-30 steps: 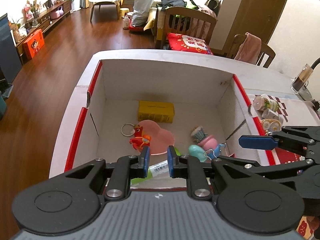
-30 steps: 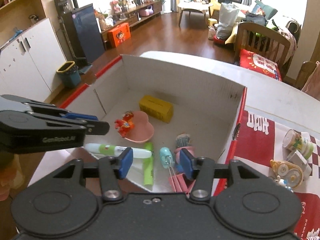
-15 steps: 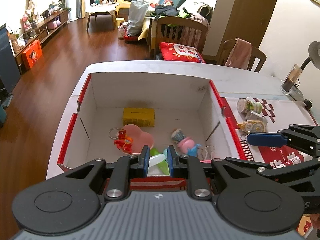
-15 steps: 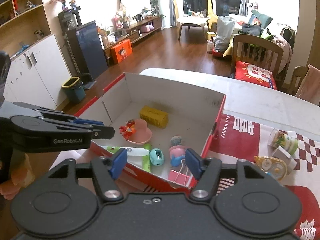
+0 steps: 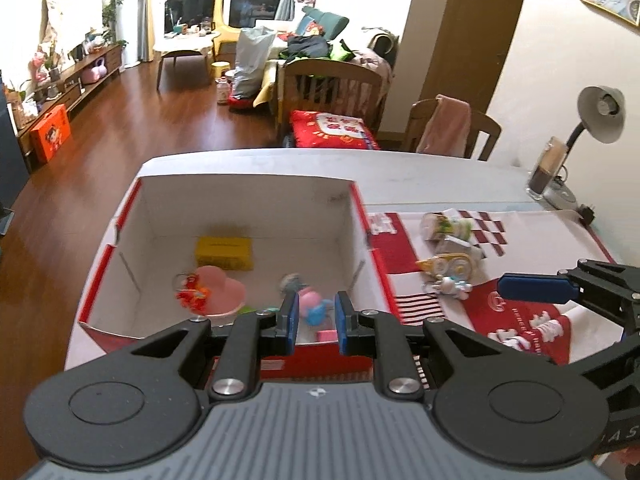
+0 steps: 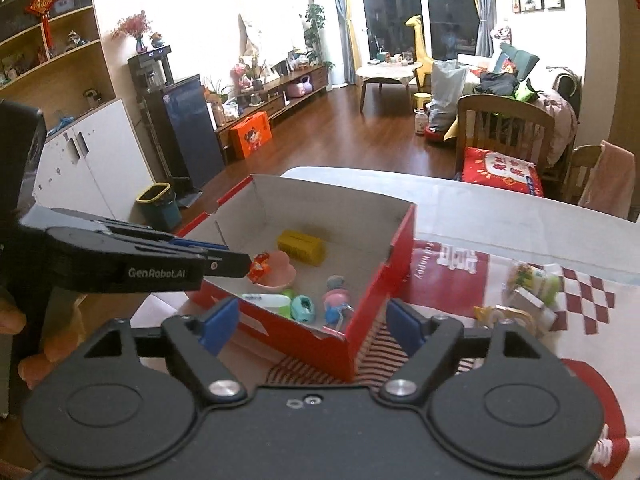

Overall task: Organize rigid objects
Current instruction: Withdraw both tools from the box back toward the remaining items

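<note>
The white table (image 5: 440, 176) carries my red box (image 6: 380, 280) beside loose items (image 5: 444, 260) on the cloth. My right gripper (image 6: 308, 322) has just opened wide, empty; my left gripper (image 5: 316, 320) is closed, empty. Risk: clipping the box wall when reaching across.

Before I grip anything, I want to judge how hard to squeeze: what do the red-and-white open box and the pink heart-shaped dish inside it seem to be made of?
The red-and-white open box looks like cardboard: matte white inner walls, thin folded edges, a printed red outside. The pink heart-shaped dish looks like moulded plastic, smooth with an even colour and rounded rim, though the blur leaves glazed ceramic possible.
</note>
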`<state>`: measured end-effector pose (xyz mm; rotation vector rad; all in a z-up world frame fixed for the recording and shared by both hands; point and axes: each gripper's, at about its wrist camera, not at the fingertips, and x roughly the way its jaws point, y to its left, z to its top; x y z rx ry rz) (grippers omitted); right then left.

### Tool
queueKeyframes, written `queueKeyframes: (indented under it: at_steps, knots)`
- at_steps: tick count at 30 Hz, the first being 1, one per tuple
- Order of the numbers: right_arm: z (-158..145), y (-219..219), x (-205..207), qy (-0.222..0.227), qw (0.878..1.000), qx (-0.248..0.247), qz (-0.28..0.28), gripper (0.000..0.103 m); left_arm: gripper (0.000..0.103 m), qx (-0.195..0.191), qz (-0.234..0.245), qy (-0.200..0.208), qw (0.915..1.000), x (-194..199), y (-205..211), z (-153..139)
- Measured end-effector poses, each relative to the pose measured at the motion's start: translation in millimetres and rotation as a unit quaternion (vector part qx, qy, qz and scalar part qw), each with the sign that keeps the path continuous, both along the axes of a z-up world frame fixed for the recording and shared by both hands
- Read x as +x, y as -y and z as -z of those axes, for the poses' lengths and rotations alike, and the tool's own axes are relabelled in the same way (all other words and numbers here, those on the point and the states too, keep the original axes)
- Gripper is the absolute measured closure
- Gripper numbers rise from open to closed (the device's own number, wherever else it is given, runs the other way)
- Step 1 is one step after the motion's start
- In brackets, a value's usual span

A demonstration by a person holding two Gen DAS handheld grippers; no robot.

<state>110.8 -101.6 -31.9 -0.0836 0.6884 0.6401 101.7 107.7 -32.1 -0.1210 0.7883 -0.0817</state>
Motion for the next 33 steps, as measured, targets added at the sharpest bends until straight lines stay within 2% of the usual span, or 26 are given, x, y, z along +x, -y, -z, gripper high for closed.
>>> queueKeyframes:
  at_steps: [4,5,8,9,14,18,25,27,29,33]
  knots:
    - [0,27,-5,0.008,1.000,0.002,0.010,0.014,0.083,-0.003,0.009,-0.001,1.0000,-1,19,0]
    - [2,34,-6,0.007,1.000,0.001,0.014,0.014,0.079,-0.004,0.011,-0.001,0.9999,-1,24,1]
    - [6,55,-5,0.004,1.000,0.000,0.026,0.014,0.059,-0.005,0.014,0.001,0.9999,0,36,3]
    - [8,61,-5,0.002,1.000,-0.001,0.031,0.014,0.049,-0.006,0.015,0.003,0.9999,0,40,4]
    - [15,93,-1,0.001,0.999,-0.007,0.048,0.013,0.038,-0.013,0.022,0.003,0.9997,6,64,9]
    - [20,120,8,0.000,0.998,-0.014,0.065,0.013,0.024,-0.010,0.025,0.014,0.9996,13,86,15]
    - [30,156,30,0.004,0.997,-0.038,0.066,0.009,0.020,-0.010,0.041,0.018,0.9989,30,127,32]
    - [33,166,40,0.000,0.997,-0.038,0.067,0.009,0.011,-0.009,0.046,0.018,0.9987,37,139,39]
    - [37,172,50,-0.003,0.997,-0.039,0.068,0.009,0.007,-0.007,0.051,0.024,0.9984,42,150,46]
    - [42,182,69,-0.006,0.997,-0.043,0.070,0.009,0.005,-0.019,0.058,0.019,0.9979,55,166,61]
